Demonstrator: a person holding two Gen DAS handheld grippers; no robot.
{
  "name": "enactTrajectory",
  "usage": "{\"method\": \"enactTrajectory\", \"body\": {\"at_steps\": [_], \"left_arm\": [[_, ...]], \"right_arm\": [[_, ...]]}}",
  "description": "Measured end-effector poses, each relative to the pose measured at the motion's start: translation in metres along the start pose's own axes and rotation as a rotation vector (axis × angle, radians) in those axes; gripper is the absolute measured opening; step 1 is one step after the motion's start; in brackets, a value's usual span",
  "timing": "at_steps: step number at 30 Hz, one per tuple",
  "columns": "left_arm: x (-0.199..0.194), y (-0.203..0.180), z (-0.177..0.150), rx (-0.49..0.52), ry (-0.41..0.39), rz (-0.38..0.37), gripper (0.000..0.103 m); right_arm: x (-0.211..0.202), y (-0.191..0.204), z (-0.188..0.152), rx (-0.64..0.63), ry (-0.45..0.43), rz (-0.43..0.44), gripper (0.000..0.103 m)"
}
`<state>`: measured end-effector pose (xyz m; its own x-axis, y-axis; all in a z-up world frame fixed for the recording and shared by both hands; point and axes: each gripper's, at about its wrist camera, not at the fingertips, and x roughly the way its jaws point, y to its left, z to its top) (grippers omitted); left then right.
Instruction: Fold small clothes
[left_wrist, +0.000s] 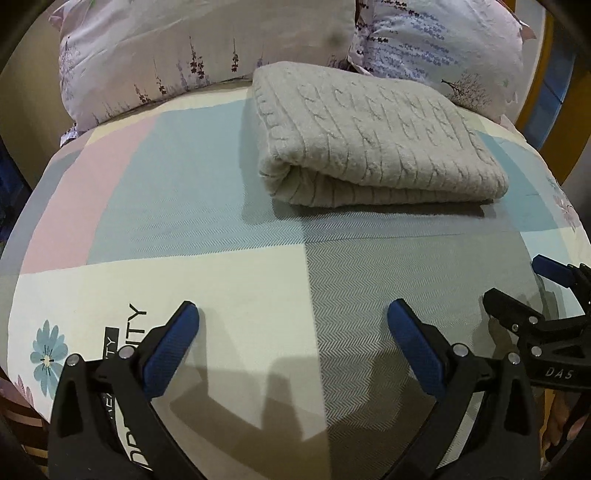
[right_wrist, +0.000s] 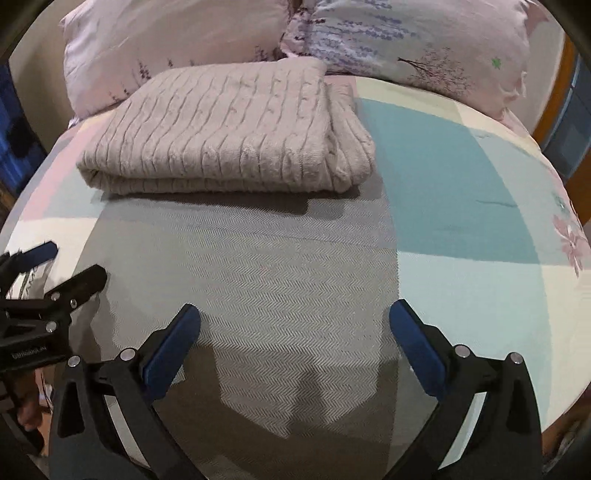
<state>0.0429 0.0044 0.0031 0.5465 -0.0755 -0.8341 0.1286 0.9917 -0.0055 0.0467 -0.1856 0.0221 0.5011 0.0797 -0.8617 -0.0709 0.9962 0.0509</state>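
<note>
A beige cable-knit garment (left_wrist: 373, 140) lies folded into a thick rectangle on the bed, near the pillows; it also shows in the right wrist view (right_wrist: 229, 136). My left gripper (left_wrist: 293, 314) is open and empty, hovering over the bedsheet well short of the garment. My right gripper (right_wrist: 295, 314) is open and empty, also short of the garment. The right gripper shows at the right edge of the left wrist view (left_wrist: 517, 284), and the left gripper at the left edge of the right wrist view (right_wrist: 74, 262).
The bedsheet (left_wrist: 221, 206) has pastel blocks of pink, blue, cream and grey. Two floral pillows (left_wrist: 184, 48) (left_wrist: 443, 44) lie behind the garment. A wooden bed frame (right_wrist: 554, 110) runs along the right side.
</note>
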Motion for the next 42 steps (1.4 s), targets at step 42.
{"method": "enactTrajectory", "body": {"at_steps": [42], "left_arm": [[0.0, 0.0001, -0.0006, 0.004, -0.009, -0.001, 0.101]], "right_arm": [[-0.0048, 0.0005, -0.0077, 0.008, -0.032, -0.01, 0.102]]}}
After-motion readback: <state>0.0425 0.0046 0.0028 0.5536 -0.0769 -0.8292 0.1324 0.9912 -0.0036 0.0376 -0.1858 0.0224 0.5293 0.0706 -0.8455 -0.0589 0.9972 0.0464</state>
